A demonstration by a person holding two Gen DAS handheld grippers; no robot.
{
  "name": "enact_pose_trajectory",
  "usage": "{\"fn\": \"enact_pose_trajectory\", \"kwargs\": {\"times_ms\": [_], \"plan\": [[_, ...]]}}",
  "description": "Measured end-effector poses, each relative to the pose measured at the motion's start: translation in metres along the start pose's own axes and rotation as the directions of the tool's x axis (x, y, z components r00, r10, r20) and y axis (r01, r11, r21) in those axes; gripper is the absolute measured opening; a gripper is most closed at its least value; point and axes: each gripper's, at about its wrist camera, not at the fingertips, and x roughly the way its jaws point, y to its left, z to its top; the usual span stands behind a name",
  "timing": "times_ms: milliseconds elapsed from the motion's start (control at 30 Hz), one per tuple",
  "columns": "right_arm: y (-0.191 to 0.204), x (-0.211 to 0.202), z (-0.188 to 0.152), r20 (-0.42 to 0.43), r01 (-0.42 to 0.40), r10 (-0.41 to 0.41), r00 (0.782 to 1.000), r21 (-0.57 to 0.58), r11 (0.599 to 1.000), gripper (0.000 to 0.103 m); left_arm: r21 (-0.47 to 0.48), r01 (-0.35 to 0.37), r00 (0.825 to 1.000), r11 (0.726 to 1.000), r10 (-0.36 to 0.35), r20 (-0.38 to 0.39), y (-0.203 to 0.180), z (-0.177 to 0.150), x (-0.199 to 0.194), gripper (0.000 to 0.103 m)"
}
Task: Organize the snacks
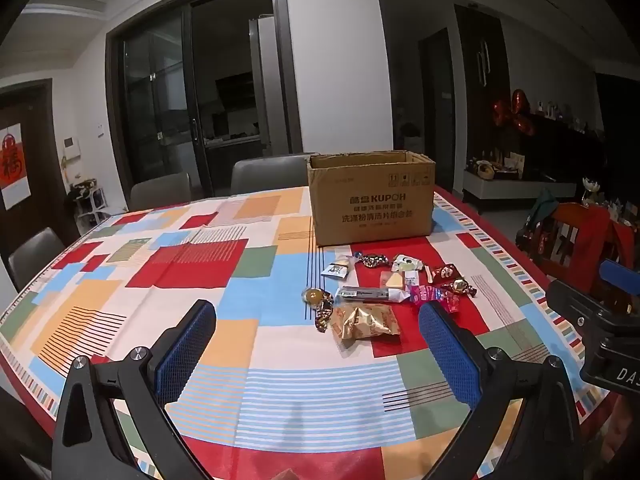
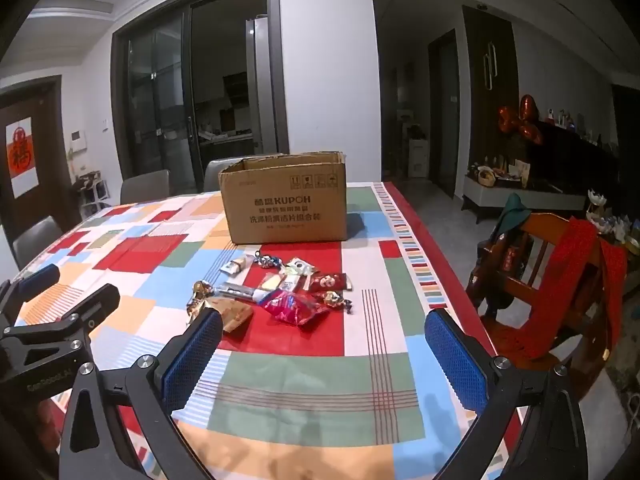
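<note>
Several wrapped snacks lie in a loose pile on the patterned tablecloth [image 1: 192, 264]. Among them are a tan bag [image 1: 366, 322], a grey bar [image 1: 366, 294], a pink packet [image 2: 290, 307] and a red packet [image 2: 329, 281]. An open cardboard box [image 1: 372, 200] stands upright just behind the pile; it also shows in the right wrist view [image 2: 286, 204]. My left gripper [image 1: 316, 344] is open and empty, above the table in front of the pile. My right gripper [image 2: 324, 350] is open and empty, in front of the pile.
Grey chairs [image 1: 268, 174] stand along the table's far side. A wooden chair draped with red cloth [image 2: 560, 280] stands close to the table's right edge [image 2: 424, 236]. Glass sliding doors [image 1: 192, 100] are behind. A low shelf with ornaments [image 2: 516, 192] stands far right.
</note>
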Motion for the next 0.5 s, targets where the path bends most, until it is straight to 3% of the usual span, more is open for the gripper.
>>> {"fn": "enact_pose_trajectory", "kwargs": {"times_ms": [500], "plan": [[0.0001, -0.0019, 0.0001, 0.009, -0.003, 0.003, 1.0, 0.0, 1.0, 0.102, 0.01, 0.002, 1.0, 1.0, -0.002, 0.006, -0.0052, 0.0074, -0.0047, 0.103]]}}
